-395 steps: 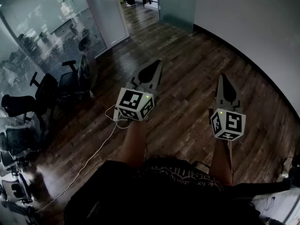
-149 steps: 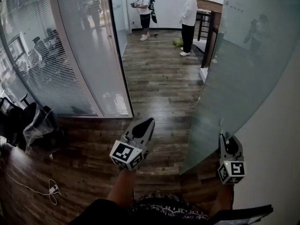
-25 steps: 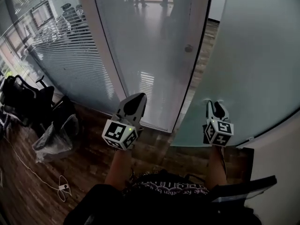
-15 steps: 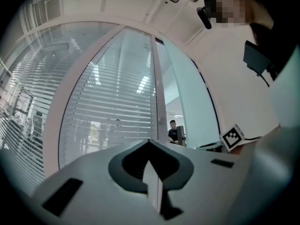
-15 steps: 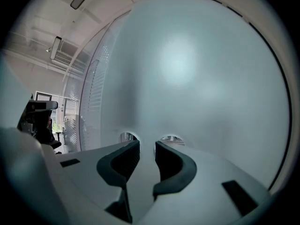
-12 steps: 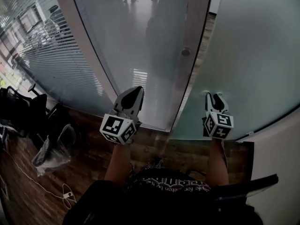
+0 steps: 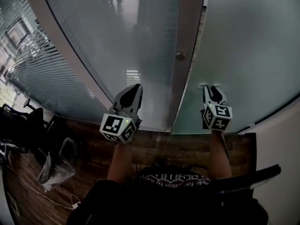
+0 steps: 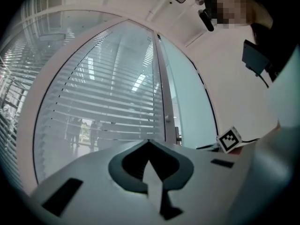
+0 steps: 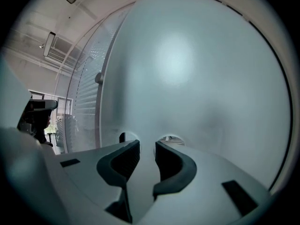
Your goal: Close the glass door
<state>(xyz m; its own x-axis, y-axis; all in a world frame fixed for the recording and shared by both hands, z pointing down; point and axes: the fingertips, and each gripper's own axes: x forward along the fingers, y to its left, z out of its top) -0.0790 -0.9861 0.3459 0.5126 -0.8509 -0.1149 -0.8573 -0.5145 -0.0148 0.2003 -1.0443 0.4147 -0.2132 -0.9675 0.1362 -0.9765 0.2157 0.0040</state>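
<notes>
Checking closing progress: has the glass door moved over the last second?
Yes. The glass door has swung left toward the pale frame post; the gap between them is narrower.

Dim overall; soft glare on glass door (image 9: 176,62); fisheye edges black.

We wear a dark top with a band of pale lettering (image 7: 173,182). Beyond it, past bare forearms, are the pale grey, wedge-shaped left gripper (image 7: 136,86) and right gripper (image 7: 210,87), black-lined at the jaws. Each ends in a white cube of black square markers (image 7: 120,127) with a small green light.
</notes>
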